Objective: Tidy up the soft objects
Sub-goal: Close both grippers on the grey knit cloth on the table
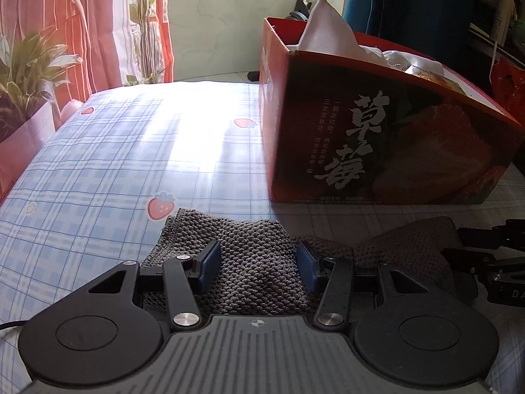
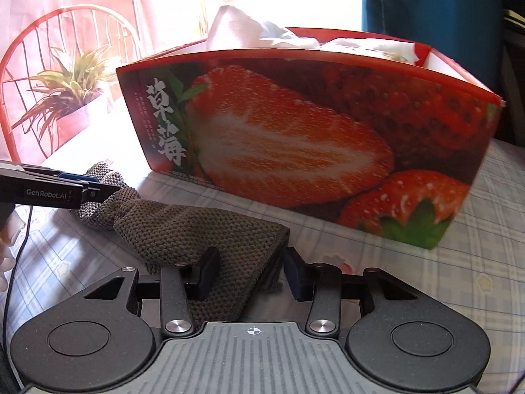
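Plaid strawberry-print tablecloth [image 1: 98,177], red strawberry box [image 2: 295,138] at far right: both grippers pitched downward, left gripper [image 1: 259,267] and right gripper [image 2: 251,274] part-open astride near grey knitted cloth [image 1: 256,256], neither clamping.

The left tool [image 1: 259,264] points forward and down, its blue pads [image 1: 210,267] apart with cloth [image 1: 256,262] lying between them. The right tool [image 2: 251,272] tilts down likewise, jaws parted around the cloth's other end. Fingers [image 2: 8,233] show at the right view's left edge.
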Motion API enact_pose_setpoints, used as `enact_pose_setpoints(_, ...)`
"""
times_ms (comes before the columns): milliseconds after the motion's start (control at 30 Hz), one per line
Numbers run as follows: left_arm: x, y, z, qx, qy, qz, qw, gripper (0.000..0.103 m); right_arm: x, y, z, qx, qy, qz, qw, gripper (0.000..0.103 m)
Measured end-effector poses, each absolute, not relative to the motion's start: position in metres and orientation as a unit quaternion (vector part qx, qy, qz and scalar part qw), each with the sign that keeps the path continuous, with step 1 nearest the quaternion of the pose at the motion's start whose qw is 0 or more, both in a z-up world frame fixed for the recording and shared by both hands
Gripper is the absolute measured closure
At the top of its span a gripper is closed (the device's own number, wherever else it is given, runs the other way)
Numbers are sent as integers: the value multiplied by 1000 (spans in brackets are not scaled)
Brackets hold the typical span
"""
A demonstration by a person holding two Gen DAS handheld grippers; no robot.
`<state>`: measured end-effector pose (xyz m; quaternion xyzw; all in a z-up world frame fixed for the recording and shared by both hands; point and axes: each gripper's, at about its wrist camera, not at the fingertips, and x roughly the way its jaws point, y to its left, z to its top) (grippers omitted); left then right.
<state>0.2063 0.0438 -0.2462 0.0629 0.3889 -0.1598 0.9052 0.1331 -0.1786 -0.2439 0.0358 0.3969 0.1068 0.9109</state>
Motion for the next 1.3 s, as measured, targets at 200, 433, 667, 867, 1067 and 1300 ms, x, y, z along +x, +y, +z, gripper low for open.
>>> enact_pose_setpoints(200,188,18,-251,63,386,-184,902,50,114,-206,-241,43,398,84,913,62)
enact_pose_setpoints(433,161,-16,-256,41,390,-203,897,50,93,-243,-229,73,377,45,922,61)
enact_pose_setpoints(667,141,-18,-260,36,383,-187,904,48,70,-256,-229,110,366,29,924,52)
enact_pose_setpoints(867,138,-16,-265,44,376,-183,907,47,58,-247,-237,98,370,32,923,48)
enact_pose_setpoints(1067,136,-17,-264,47,371,-181,910,47,58,-238,-240,77,375,41,923,53)
enact_pose_setpoints(1300,133,-11,-263,33,369,-188,910,51,59,-224,-238,49,374,64,924,70)
